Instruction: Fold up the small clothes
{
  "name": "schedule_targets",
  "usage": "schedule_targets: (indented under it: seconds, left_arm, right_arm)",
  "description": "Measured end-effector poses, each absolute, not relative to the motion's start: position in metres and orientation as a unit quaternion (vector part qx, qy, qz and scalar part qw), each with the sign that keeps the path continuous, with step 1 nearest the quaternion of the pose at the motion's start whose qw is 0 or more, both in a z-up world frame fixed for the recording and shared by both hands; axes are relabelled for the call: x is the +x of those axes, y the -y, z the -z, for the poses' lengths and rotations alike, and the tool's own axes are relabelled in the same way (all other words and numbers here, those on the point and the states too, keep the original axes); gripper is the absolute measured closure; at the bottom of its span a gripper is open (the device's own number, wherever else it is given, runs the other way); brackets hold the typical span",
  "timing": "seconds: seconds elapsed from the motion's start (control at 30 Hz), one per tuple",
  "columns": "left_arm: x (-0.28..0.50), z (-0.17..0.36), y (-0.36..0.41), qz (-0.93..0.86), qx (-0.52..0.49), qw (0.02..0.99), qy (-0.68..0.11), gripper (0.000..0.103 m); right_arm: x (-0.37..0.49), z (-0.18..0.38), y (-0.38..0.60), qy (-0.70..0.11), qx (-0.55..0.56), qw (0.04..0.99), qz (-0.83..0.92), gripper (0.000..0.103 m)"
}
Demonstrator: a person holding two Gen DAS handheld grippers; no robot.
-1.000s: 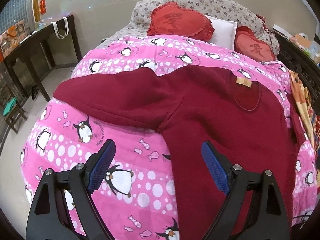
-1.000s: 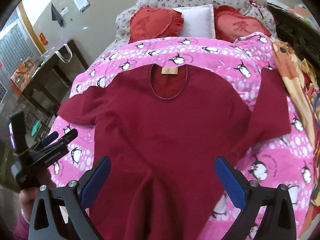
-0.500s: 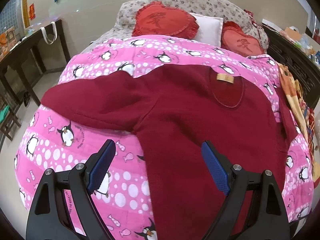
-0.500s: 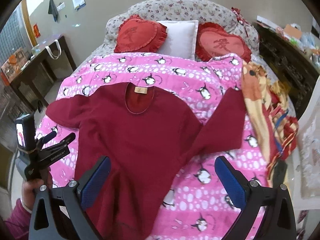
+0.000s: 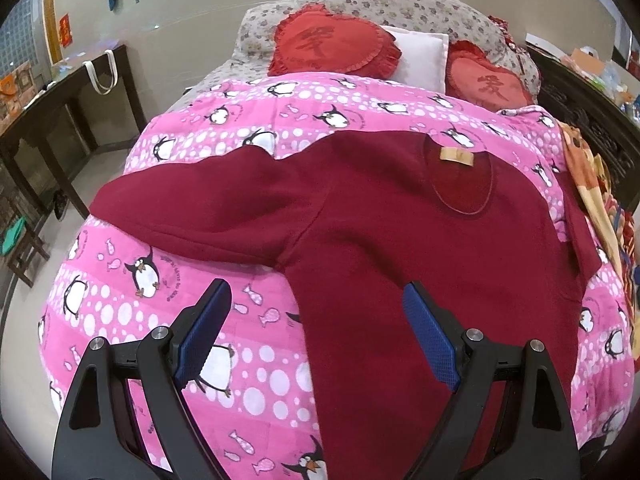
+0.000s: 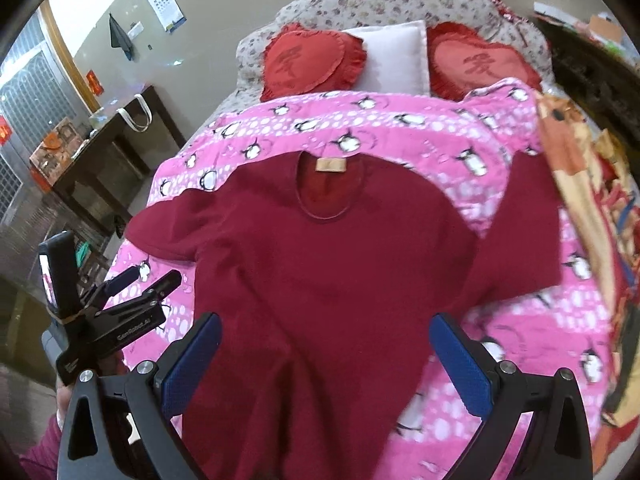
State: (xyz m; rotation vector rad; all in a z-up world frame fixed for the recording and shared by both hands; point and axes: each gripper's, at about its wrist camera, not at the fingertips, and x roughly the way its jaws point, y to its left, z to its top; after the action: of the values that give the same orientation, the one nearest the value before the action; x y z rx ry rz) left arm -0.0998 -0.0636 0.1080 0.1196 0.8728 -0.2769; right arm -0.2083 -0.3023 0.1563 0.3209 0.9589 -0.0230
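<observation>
A dark red long-sleeved sweater [image 5: 400, 232] [image 6: 328, 272] lies flat, front up, on a pink penguin-print quilt [image 5: 160, 312] [image 6: 520, 340]. Both sleeves are spread out to the sides; a tan label shows inside the neckline. My left gripper [image 5: 316, 332] hovers open above the sweater's left side, just below the left armpit, holding nothing. My right gripper [image 6: 324, 360] hangs open over the lower middle of the sweater, also empty. In the right wrist view the left gripper [image 6: 140, 280] appears at the left edge, held by a hand in a magenta sleeve.
Two red heart cushions [image 5: 332, 46] [image 6: 484, 64] and a white pillow [image 6: 392, 56] lie at the head of the bed. A dark wooden side table [image 5: 60, 120] stands to the left. An orange patterned blanket [image 6: 580, 200] runs along the bed's right edge.
Both grippers have shifted over the sweater: the right one swung right, then back toward its middle, and the left one drifted slightly. Both stayed open; the sweater has not moved.
</observation>
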Motion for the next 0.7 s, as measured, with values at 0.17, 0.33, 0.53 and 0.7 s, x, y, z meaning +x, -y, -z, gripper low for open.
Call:
schedule_targets:
  seconds: [0.17, 0.33, 0.53, 0.7]
  left_arm:
    - [-0.089, -0.103, 0.058, 0.129, 0.044, 0.892, -0.431, 0.015]
    - [-0.081, -0.098, 0.063, 0.131, 0.043, 0.889, -0.436, 0.015]
    - [-0.069, -0.088, 0.070, 0.131, 0.042, 0.886, -0.443, 0.015]
    - [-0.057, -0.078, 0.072, 0.129, 0.036, 0.880, -0.456, 0.015]
  right_arm:
    - [-0.189, -0.138, 0.298, -0.454, 0.166, 0.875, 0.011, 0.000]
    - [-0.169, -0.125, 0.298, -0.446, 0.164, 0.880, 0.020, 0.000]
    - [-0.150, -0.109, 0.296, -0.450, 0.156, 0.879, 0.028, 0.000]
    - [-0.135, -0.098, 0.293, -0.451, 0.145, 0.880, 0.036, 0.000]
